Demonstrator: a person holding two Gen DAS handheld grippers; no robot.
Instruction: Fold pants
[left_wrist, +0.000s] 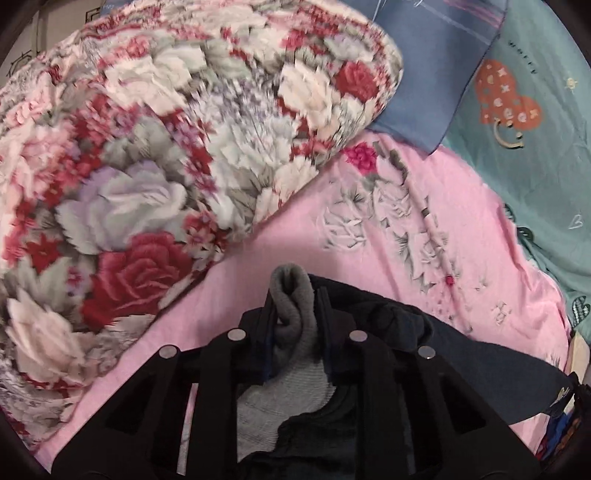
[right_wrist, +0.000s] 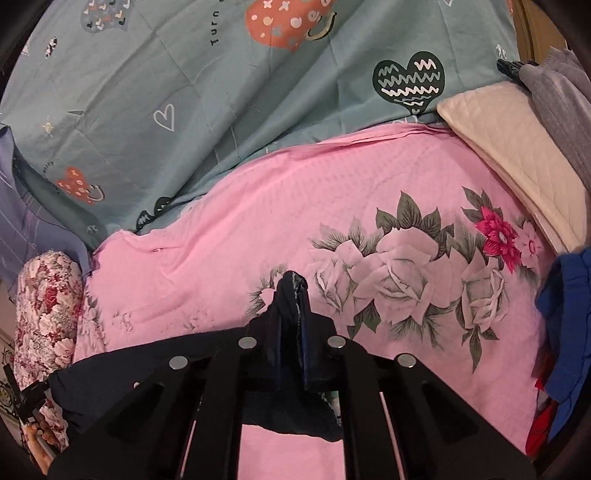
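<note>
My left claw (left_wrist: 295, 295) is pinching the pants (left_wrist: 388, 325) by their grey lining. My right claw (right_wrist: 291, 306) is clamping their dark hem over the pink sheet (right_wrist: 221, 240). The teal cover (right_wrist: 221, 110) is showing "Turn".

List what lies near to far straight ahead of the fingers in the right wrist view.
Right gripper clamped on a fold of dark navy fabric pants → pink bedsheet with printed grey roses → teal sheet with heart prints.

Free room: pink bedsheet (right_wrist: 229, 236), open ahead. Obstacles: rolled floral blanket (left_wrist: 147, 155) left; blue pillow (left_wrist: 424, 74) far; cream folded quilt (right_wrist: 509, 147) and blue clothes pile (right_wrist: 565, 325) right.
</note>
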